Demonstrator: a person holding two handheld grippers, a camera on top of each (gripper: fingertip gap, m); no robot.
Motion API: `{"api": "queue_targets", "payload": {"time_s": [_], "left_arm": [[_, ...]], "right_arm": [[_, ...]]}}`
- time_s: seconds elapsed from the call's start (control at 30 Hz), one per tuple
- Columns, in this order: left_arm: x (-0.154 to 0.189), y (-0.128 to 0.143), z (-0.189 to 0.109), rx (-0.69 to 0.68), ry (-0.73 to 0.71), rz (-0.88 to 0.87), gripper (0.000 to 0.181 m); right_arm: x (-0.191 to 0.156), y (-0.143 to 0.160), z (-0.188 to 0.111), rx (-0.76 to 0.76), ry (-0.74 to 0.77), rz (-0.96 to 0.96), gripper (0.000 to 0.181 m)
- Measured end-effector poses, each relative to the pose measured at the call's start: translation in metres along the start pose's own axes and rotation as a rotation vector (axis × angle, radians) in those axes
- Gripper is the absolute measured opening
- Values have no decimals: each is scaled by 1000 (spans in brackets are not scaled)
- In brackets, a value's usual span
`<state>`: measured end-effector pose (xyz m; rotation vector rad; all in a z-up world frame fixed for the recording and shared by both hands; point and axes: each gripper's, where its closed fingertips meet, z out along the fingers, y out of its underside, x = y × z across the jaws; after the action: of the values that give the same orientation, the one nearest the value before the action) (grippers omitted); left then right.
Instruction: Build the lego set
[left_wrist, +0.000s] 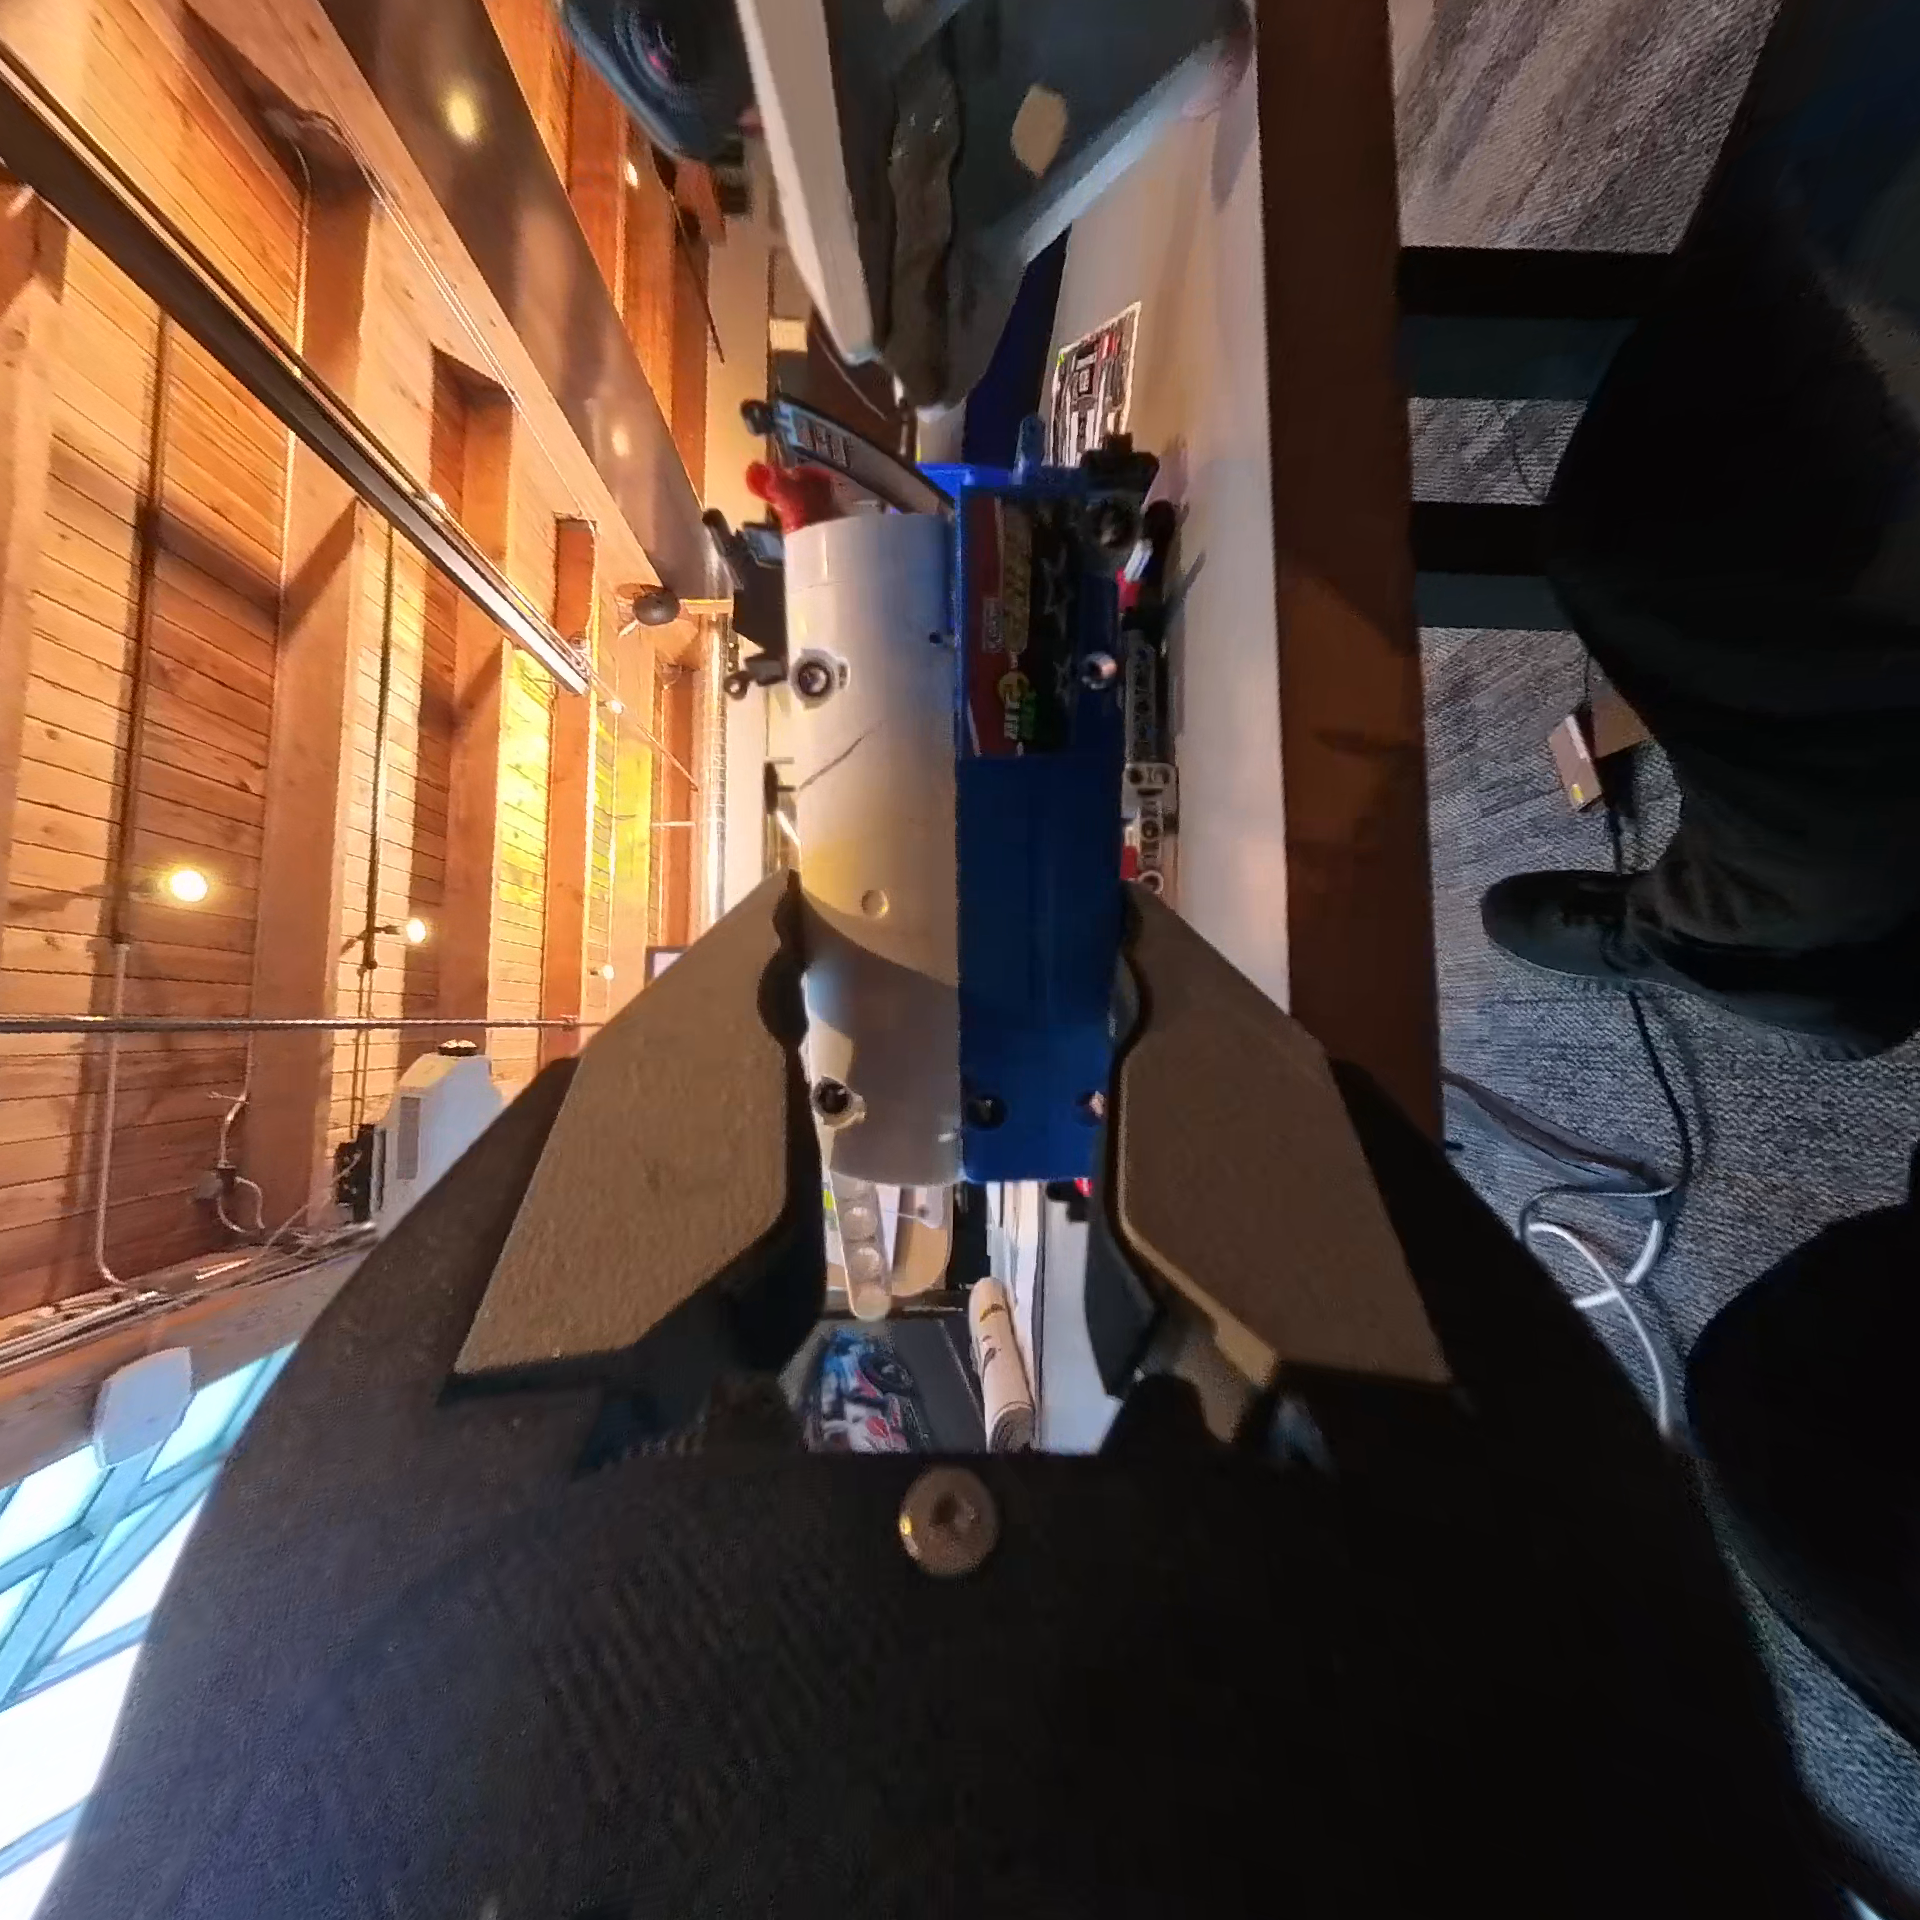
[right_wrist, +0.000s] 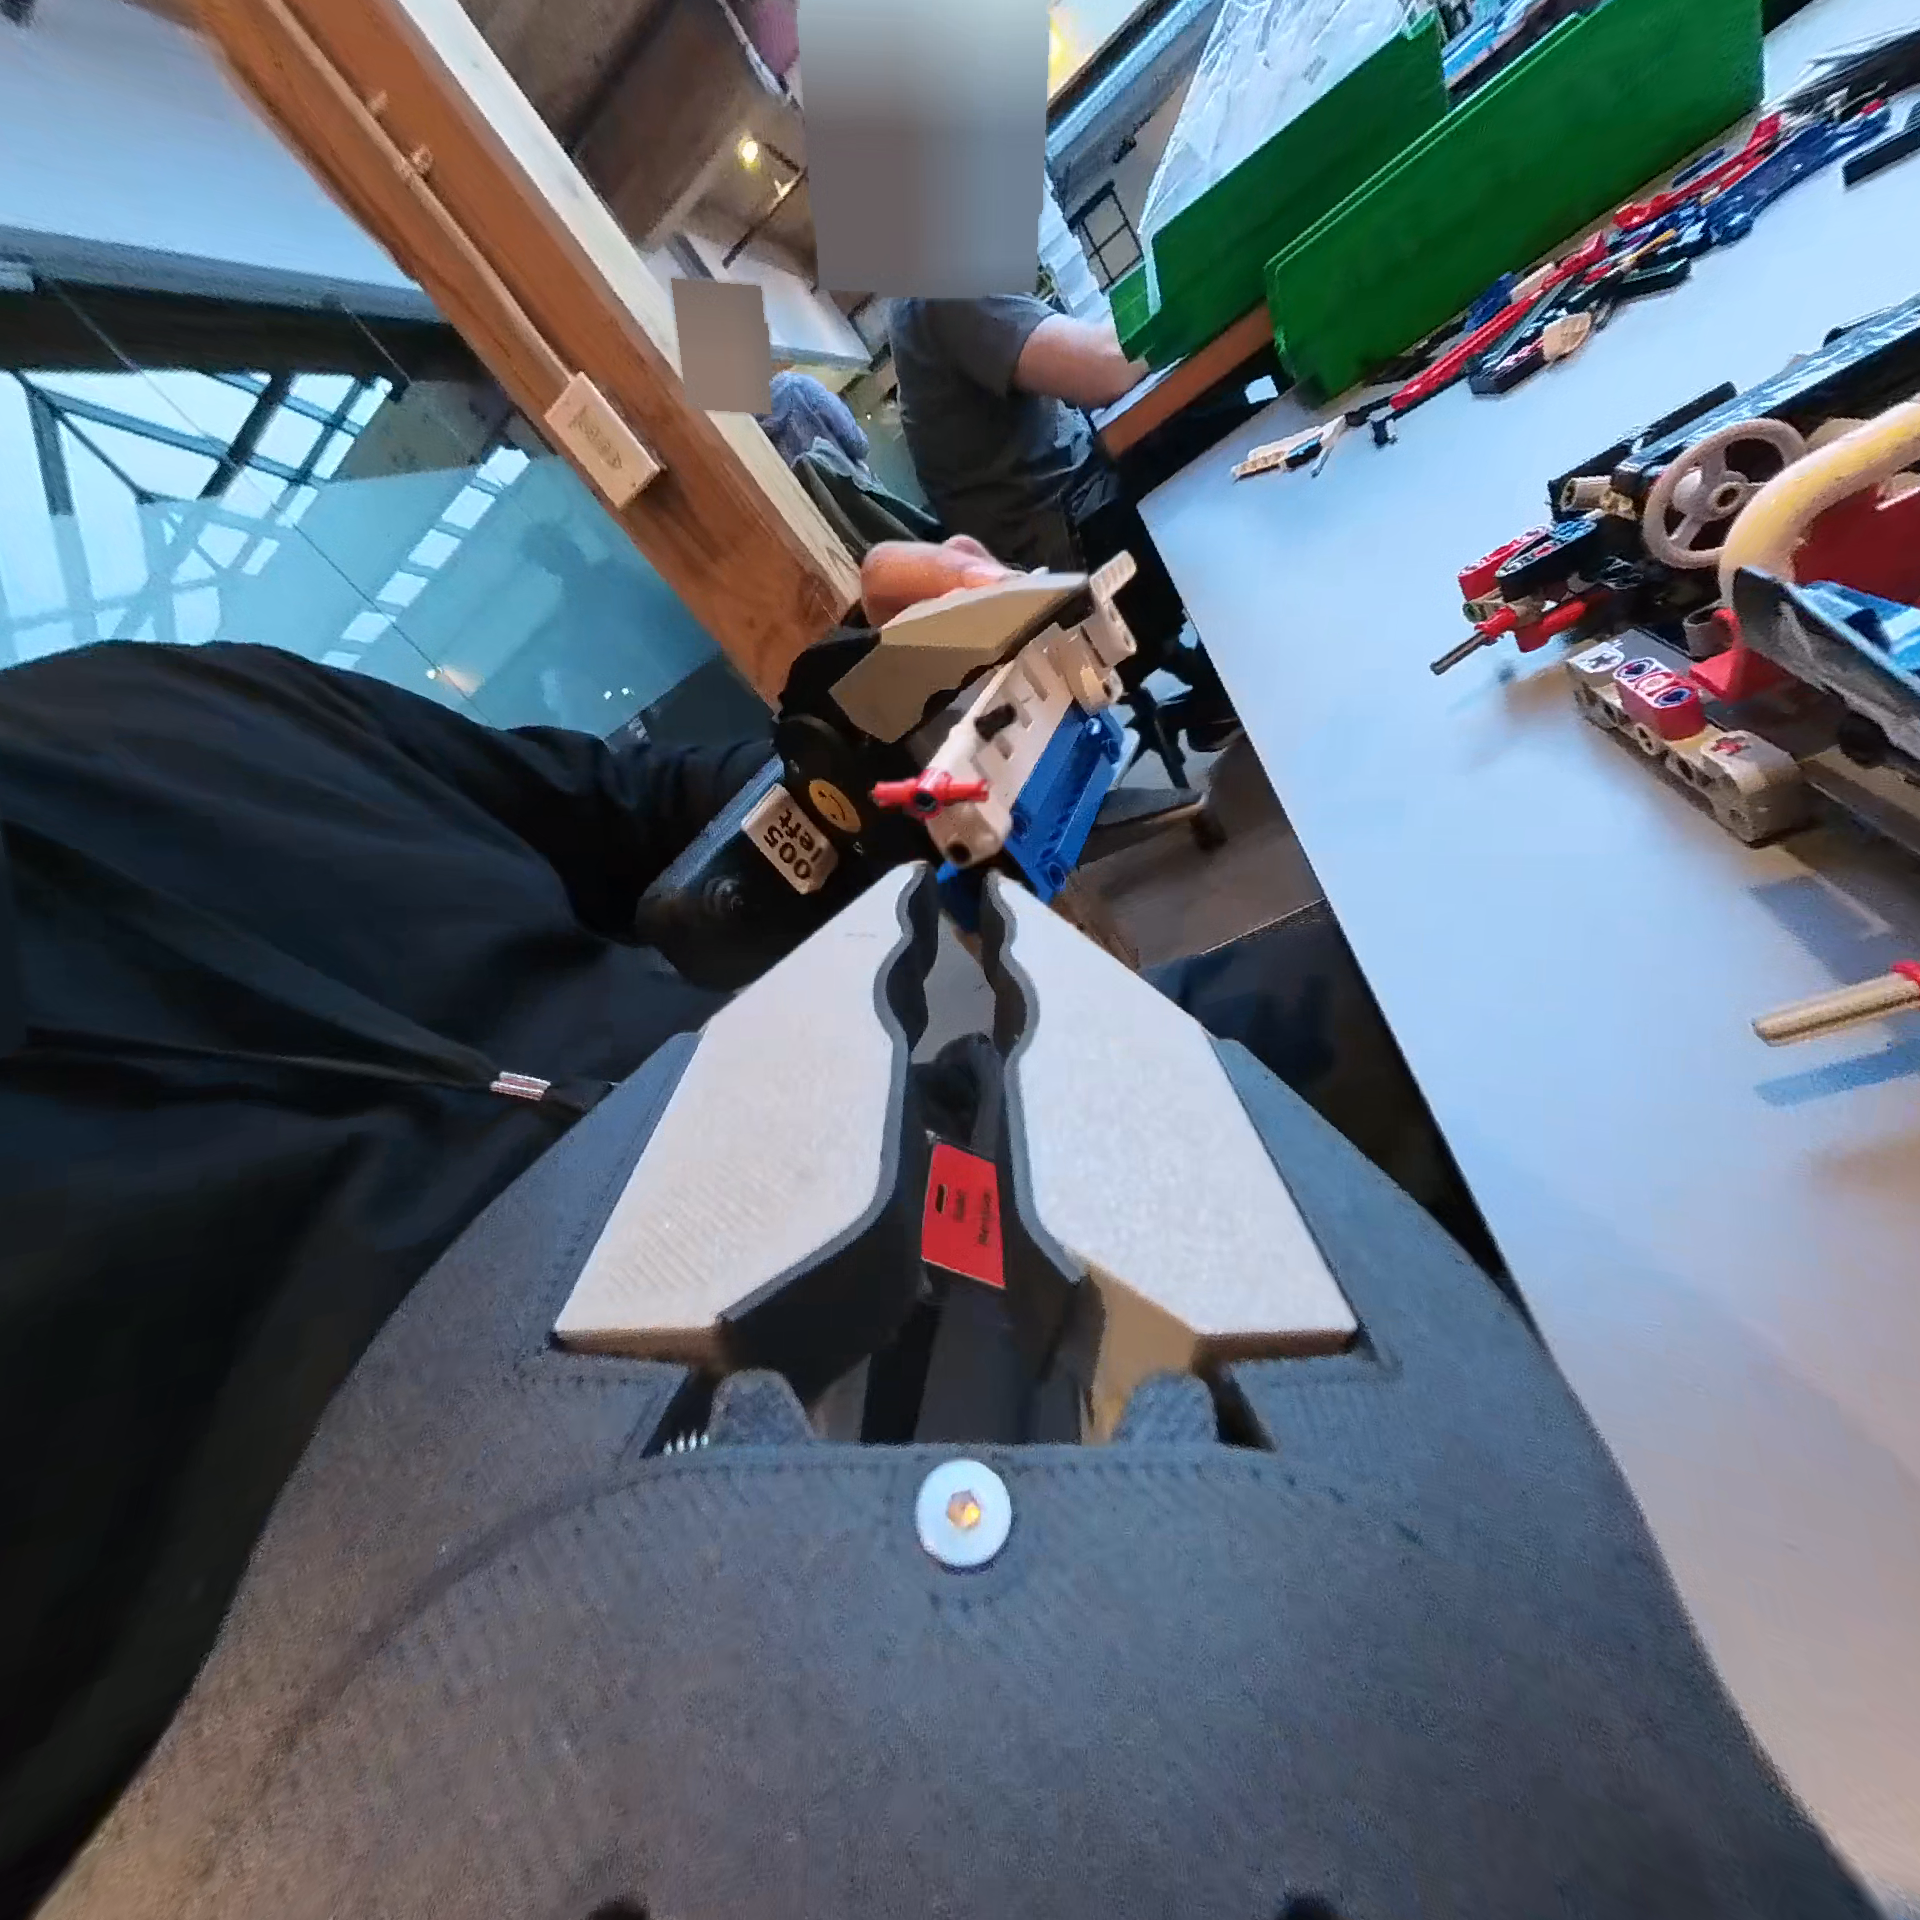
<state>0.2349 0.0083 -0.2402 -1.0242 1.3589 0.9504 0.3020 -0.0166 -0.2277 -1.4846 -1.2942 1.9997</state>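
Observation:
My left gripper (left_wrist: 961, 914) is shut on a white-and-blue lego assembly (left_wrist: 956, 790), one finger on the white side and one on the blue side. The right wrist view shows the same assembly (right_wrist: 1039, 707) held in the air off the table's edge, with a red pin (right_wrist: 925, 795) at its near end. My right gripper (right_wrist: 954, 881) has its jaws nearly together, just below that end. A small blue piece (right_wrist: 961, 902) sits between its tips. I cannot tell whether that piece is separate from the assembly.
A grey table (right_wrist: 1558, 935) carries a partly built lego car (right_wrist: 1766, 582), loose red and blue parts (right_wrist: 1621, 260), a tan axle (right_wrist: 1839, 1003) and green bins (right_wrist: 1455, 208). A person sits beyond it. Cables (left_wrist: 1600, 1247) lie on the carpet. One gripper's finger ends stand about 8 cm off the other's.

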Motion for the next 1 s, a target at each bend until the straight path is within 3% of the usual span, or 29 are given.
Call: {"api": "queue_targets", "payload": {"time_s": [0.4, 0.53, 0.67, 0.83, 1.0], "left_arm": [[4, -18, 6, 49, 10, 18, 55], [5, -16, 11, 28, 16, -5, 55], [8, -11, 17, -24, 25, -5, 55], [9, -8, 22, -59, 45, -33, 55], [15, -14, 25, -68, 55, -23, 55]], "right_arm": [[-13, 4, 5, 21, -39, -16, 12], [-25, 3, 5, 30, -84, -38, 26], [-13, 1, 4, 39, 49, -124, 30], [8, -10, -7, 61, 287, -279, 50], [6, -5, 3, 23, 313, -343, 55]]}}
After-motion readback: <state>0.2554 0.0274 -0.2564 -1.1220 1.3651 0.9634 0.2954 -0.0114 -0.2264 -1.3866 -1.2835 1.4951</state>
